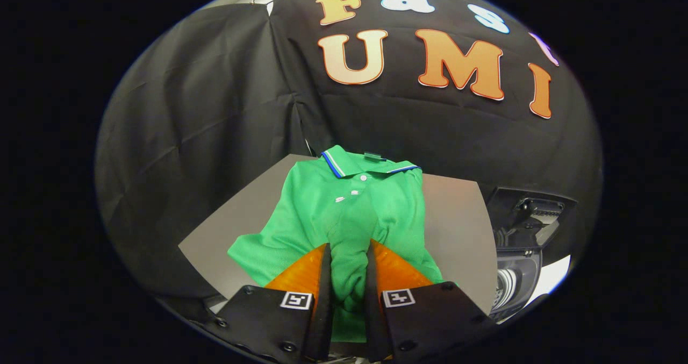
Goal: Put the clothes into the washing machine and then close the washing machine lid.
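A green polo shirt [344, 208] with a blue-and-white striped collar lies on the grey table [457, 219], its collar at the far end. A bunched fold of its cloth runs up between my two fingers, and both press on it. My gripper [348, 251] is shut on that fold at the shirt's near part. To the right of the table stands a dark washing machine [518, 278], its lid [529, 213] raised and its drum opening partly showing.
Black cloth walls close in behind and to the left of the table. Bare grey tabletop shows on both sides of the shirt. The washing machine stands just past the table's right edge.
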Tool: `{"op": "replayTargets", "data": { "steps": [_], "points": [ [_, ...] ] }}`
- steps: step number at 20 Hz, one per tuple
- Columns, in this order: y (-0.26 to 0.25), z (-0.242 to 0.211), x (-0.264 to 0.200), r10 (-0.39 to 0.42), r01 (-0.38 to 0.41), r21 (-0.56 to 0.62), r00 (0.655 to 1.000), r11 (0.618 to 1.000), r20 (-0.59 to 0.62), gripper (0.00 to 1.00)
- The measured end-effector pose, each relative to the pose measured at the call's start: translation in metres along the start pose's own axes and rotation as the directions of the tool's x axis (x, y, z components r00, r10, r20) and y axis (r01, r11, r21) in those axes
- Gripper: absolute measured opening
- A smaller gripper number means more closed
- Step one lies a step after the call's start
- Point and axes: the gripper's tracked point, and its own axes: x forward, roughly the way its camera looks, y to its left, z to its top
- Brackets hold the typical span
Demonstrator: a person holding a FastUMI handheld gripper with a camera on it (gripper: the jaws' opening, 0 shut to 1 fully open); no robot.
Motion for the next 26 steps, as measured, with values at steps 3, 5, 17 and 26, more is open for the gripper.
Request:
{"op": "replayTargets", "data": {
  "steps": [3,5,17,26],
  "points": [
    [0.0,0.001,-0.002,0.003,-0.003,0.009,1.0,1.0,0.009,0.27],
    [0.0,0.002,-0.001,0.006,-0.006,0.032,1.0,0.999,0.009,0.24],
    [-0.026,0.078,-0.068,0.03,-0.044,0.096,0.99,0.994,0.141,0.12],
    [-0.095,0.125,-0.138,-0.033,-0.006,0.149,0.965,0.989,0.259,0.12]
  ]
}}
